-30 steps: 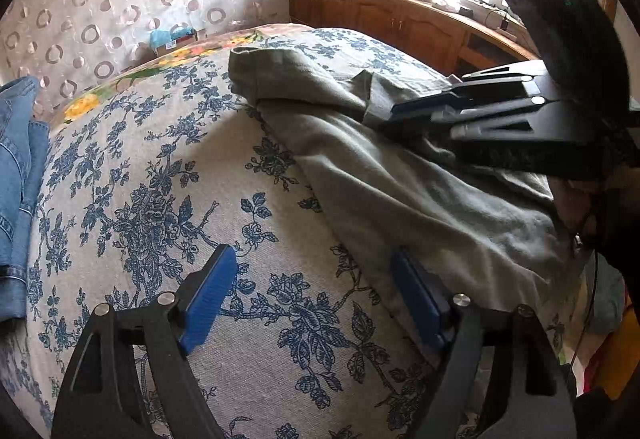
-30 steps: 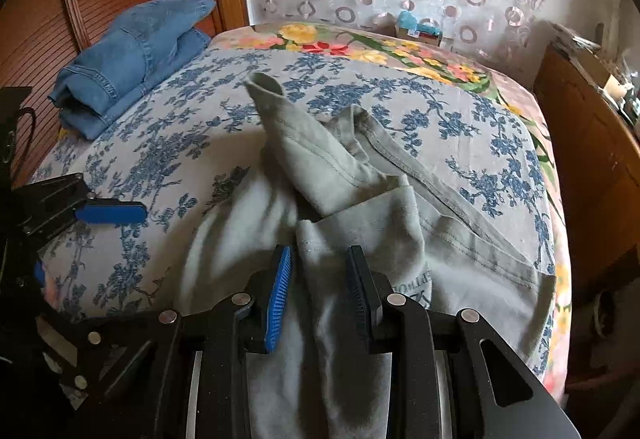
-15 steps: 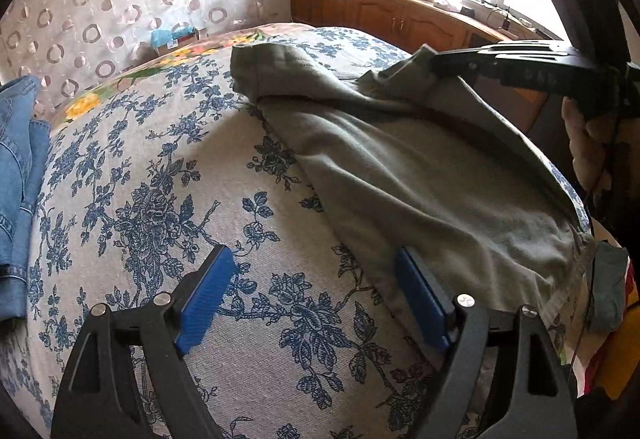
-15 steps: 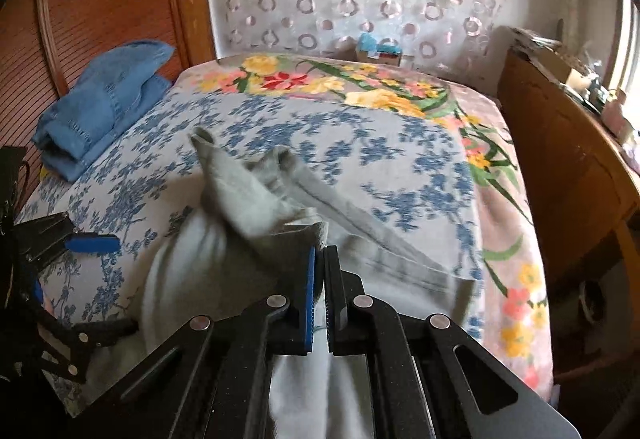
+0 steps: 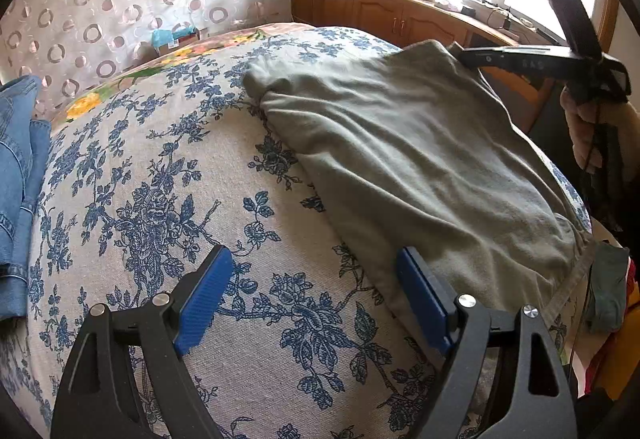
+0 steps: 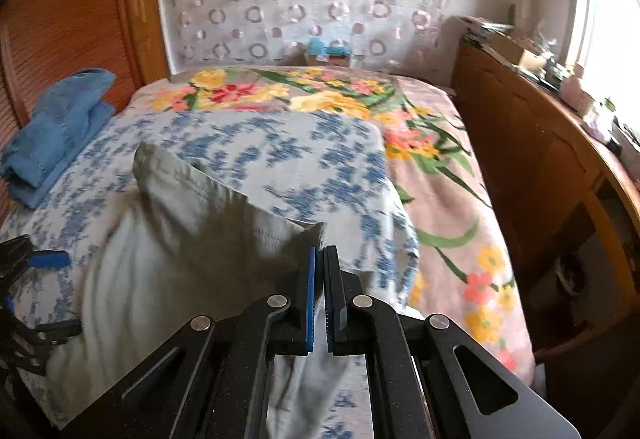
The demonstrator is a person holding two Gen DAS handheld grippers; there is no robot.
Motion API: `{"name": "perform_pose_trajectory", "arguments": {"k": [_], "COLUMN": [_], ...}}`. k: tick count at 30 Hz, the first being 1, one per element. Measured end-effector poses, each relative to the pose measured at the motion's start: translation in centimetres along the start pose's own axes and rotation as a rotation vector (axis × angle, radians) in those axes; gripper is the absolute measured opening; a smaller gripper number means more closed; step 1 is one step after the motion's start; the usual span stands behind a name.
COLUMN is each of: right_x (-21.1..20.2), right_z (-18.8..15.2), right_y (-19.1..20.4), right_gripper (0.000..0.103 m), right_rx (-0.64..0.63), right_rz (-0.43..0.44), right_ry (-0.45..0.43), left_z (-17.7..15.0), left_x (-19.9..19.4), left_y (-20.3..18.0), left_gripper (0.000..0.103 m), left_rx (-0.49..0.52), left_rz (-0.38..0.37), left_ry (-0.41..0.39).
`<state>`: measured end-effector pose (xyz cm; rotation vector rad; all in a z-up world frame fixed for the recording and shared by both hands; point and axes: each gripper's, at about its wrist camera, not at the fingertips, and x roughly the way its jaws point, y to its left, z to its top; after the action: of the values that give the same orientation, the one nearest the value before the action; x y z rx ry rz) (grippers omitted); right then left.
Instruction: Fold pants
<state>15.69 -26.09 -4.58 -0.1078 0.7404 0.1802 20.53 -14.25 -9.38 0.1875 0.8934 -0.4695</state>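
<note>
The right tongs (image 6: 319,263) are clenched on a corner of the grey-green pants (image 5: 420,159), lifting it at lower centre of the right view. The left tongs (image 5: 316,295) gape released at the bottom of the left view, right pad just beside the pants' near edge. The pants lie across the right half of the floral bed (image 5: 160,199). Soft, light, limp cloth, likely to sag and wrinkle; best pinched at hems or waistband corners. No legible writing. Folded jeans (image 6: 56,127) sit at far left.
</note>
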Motion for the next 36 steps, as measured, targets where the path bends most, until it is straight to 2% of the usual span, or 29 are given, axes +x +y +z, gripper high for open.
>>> {"name": "perform_pose_trajectory", "arguments": {"k": [7, 9, 14, 17, 20, 28, 31, 32, 33, 34, 36], "right_x": [0.6, 0.5, -0.1, -0.1, 0.6, 2.0, 3.1, 3.3, 3.3, 3.2, 2.2], "right_z": [-0.2, 0.1, -0.2, -1.1, -1.4, -0.3, -0.1, -0.1, 0.0, 0.1, 0.1], "right_y": [0.0, -0.2, -0.1, 0.1, 0.2, -0.9, -0.9, -1.0, -0.9, -0.9, -1.2], "right_gripper": [0.004, 0.004, 0.012, 0.028, 0.030, 0.029, 0.029, 0.028, 0.014, 0.007, 0.004], "right_rx": [0.023, 0.029, 0.061, 0.042, 0.026, 0.011, 0.013, 0.014, 0.012, 0.009, 0.019], "right_rz": [-0.037, -0.071, -0.031, -0.003, 0.018, 0.036, 0.023, 0.028, 0.038, 0.041, 0.014], "right_ry": [0.011, 0.012, 0.007, 0.025, 0.044, 0.046, 0.078, 0.079, 0.075, 0.065, 0.007], "left_z": [0.0, 0.0, 0.0, 0.0, 0.0, 0.0, 0.0, 0.0, 0.0, 0.0, 0.0], "left_x": [0.0, 0.0, 0.0, 0.0, 0.1, 0.1, 0.1, 0.1, 0.1, 0.1, 0.1], "left_y": [0.0, 0.0, 0.0, 0.0, 0.0, 0.0, 0.0, 0.0, -0.1, -0.1, -0.1], "left_gripper": [0.085, 0.085, 0.085, 0.085, 0.085, 0.085, 0.085, 0.085, 0.085, 0.085, 0.085], "left_rx": [0.000, 0.000, 0.000, 0.000, 0.000, 0.001, 0.001, 0.001, 0.001, 0.001, 0.001], "left_rz": [0.000, 0.001, 0.001, 0.001, 0.001, 0.001, 0.001, 0.001, 0.001, 0.002, 0.002], "left_ry": [0.001, 0.000, 0.001, 0.001, 0.001, 0.001, 0.001, 0.001, 0.001, 0.001, 0.001]}}
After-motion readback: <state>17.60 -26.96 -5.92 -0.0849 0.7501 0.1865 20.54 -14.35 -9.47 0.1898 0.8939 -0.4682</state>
